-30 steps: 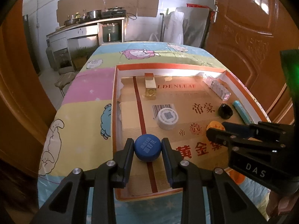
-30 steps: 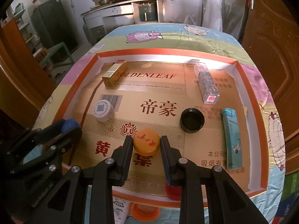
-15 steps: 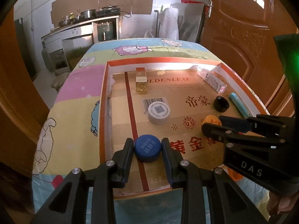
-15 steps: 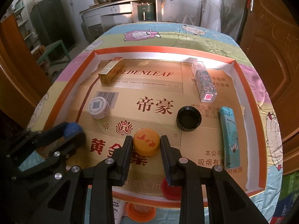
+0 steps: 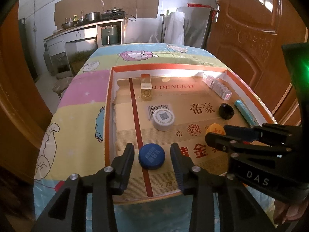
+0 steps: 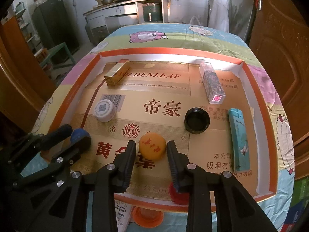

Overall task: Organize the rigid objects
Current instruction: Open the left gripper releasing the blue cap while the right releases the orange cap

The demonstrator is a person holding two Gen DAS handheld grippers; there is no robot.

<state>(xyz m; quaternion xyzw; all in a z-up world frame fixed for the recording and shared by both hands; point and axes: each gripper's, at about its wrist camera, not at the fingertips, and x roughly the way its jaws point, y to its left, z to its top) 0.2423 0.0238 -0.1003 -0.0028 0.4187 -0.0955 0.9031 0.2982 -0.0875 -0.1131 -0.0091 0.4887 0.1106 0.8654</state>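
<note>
A blue bottle cap (image 5: 151,159) lies flat on the printed cardboard floor of a shallow orange-rimmed tray (image 5: 109,106). My left gripper (image 5: 152,150) straddles it with its jaws opening, and a gap shows on each side of the cap. An orange cap (image 6: 152,146) lies between the fingers of my right gripper (image 6: 151,147). Those jaws are opening too, with narrow gaps beside the cap. Each gripper shows in the other's view: the right one (image 5: 216,133), the left one (image 6: 77,137).
Also in the tray (image 6: 251,89) are a white cap (image 6: 104,109), a black cap (image 6: 197,120), a teal lighter (image 6: 239,141), a gold box (image 6: 116,74) and a clear patterned box (image 6: 212,84). A red cap (image 6: 178,197) sits at the near rim. Wooden doors flank the table.
Both pairs of jaws have spread apart from their caps. The blue and orange caps stay where they were on the tray floor, and neither hand has shifted.
</note>
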